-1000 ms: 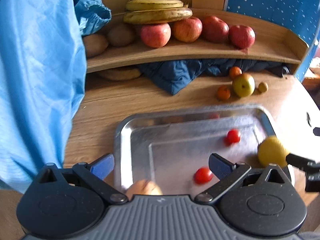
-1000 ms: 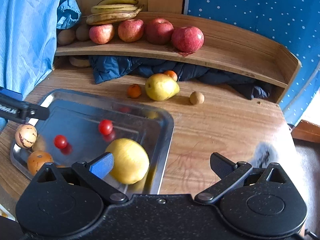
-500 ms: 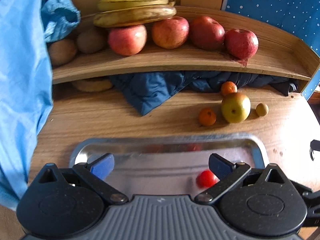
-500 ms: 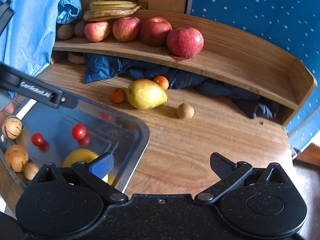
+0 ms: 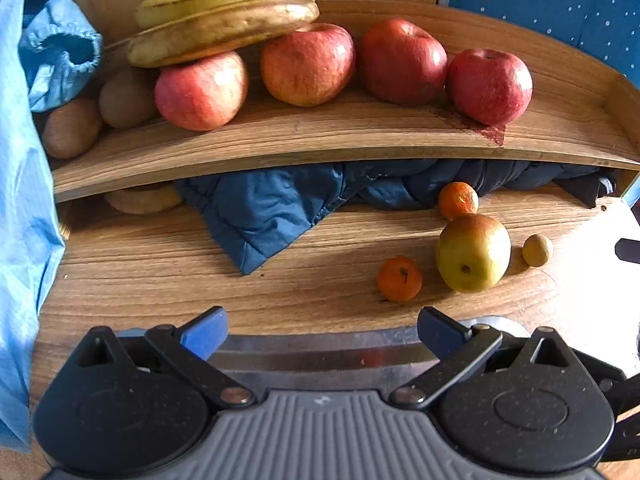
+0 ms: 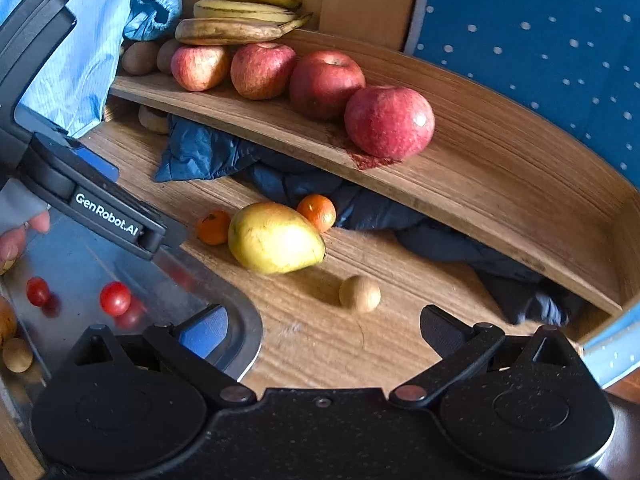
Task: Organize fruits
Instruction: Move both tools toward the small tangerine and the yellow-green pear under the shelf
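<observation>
Pear [image 6: 276,238] untouched — fingers [image 6: 438,330] wide, empty

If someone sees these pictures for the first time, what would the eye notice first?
Probably the four red apples lined up on the curved wooden shelf, with bananas resting on top at the left end. Next, the yellow-green pear on the table between two small oranges, beside the metal tray.

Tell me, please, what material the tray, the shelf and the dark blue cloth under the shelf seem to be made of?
Tray: likely steel or aluminium, silvery and shiny; it mirrors the cherry tomatoes.
Shelf: wood or wood veneer, smooth, with visible grain lines.
Dark blue cloth: probably quilted synthetic fabric, slightly glossy, with stitched padded sections.
</observation>
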The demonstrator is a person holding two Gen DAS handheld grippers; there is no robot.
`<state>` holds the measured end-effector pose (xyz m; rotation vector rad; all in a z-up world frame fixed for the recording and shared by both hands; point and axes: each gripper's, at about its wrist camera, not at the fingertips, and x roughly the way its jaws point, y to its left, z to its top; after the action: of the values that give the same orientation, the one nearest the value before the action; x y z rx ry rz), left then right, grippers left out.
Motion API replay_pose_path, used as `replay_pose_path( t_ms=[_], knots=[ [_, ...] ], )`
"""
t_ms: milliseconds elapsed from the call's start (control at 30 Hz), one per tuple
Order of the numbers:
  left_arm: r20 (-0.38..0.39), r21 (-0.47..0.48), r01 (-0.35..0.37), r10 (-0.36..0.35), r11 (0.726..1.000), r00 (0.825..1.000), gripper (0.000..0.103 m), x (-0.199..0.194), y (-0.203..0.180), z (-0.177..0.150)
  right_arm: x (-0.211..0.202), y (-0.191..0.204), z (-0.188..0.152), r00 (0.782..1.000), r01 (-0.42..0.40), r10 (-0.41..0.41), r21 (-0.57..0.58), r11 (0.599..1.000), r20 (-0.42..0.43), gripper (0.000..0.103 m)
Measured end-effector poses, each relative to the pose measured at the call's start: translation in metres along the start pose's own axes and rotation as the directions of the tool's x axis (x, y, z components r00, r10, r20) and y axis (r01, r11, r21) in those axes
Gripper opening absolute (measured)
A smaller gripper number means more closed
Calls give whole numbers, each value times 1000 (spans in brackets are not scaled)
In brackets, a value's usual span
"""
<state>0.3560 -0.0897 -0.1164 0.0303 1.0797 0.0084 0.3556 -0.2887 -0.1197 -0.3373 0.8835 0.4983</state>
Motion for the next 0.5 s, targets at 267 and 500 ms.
replay_pose_path(
  t_ms=[267,500],
  knots=[
    [-20,30,-22,23,999,1000,102,16,-1,7,22,7,12,1000,-8,9,-95,995,12,102],
    [-26,37,-14,15,999,1000,102,23,-3,11,34,9,19,1000,-29,30,-110,994,7,102]
  ],
)
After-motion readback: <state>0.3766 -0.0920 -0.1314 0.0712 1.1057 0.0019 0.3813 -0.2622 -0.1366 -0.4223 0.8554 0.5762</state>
